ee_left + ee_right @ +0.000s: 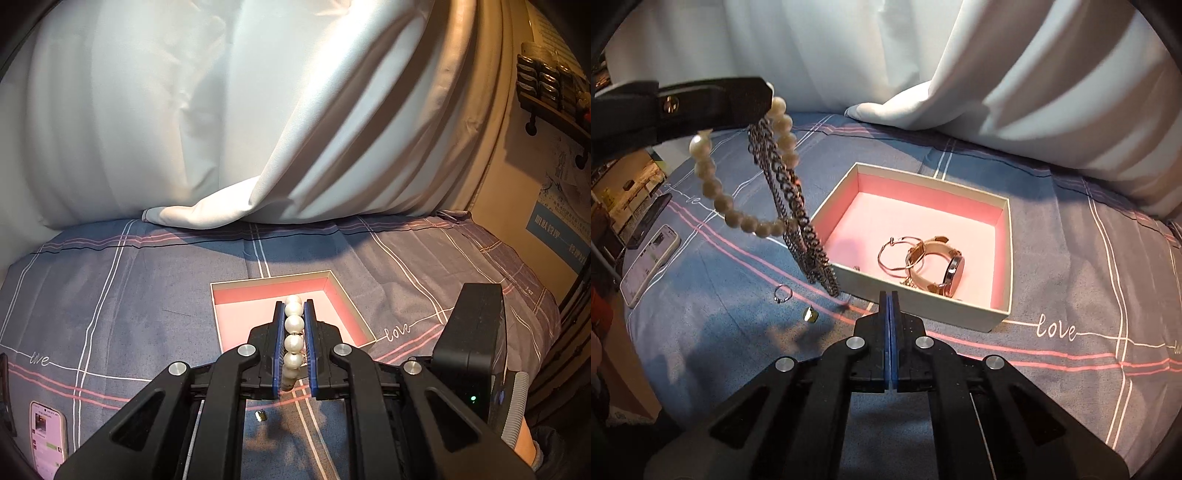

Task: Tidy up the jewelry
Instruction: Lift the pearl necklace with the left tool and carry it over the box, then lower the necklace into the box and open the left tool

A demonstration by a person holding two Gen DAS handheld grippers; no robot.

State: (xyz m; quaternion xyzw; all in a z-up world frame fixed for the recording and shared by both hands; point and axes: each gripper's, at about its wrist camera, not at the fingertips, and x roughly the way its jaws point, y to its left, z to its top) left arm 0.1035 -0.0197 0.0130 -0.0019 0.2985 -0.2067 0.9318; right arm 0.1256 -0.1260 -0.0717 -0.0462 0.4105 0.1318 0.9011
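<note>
Left wrist view: the left gripper [294,334] is clenched on a pearl necklace [294,341], the round glossy beads lined up between its blue pads, above the near edge of the jewelry box [334,291]. The box is stiff pale card with a pink lining, resting on soft plaid bedding [129,288]. A small gold charm [261,415] lies on the bedding short of the box.

Right wrist view: the right gripper [891,332] is clamped shut on nothing, just short of the box's near wall [923,302]. Left of the box the pearl strand [738,206] hangs in a loop with a dark metal chain [798,221] draped through it. Both look limp and swing-prone; the beads are smooth, likely slippery, so pinching across several seems wise. Inside the box lie a thin hoop bangle [897,254] and a watch [945,267]; a ring [783,293] sits left of it.
</note>
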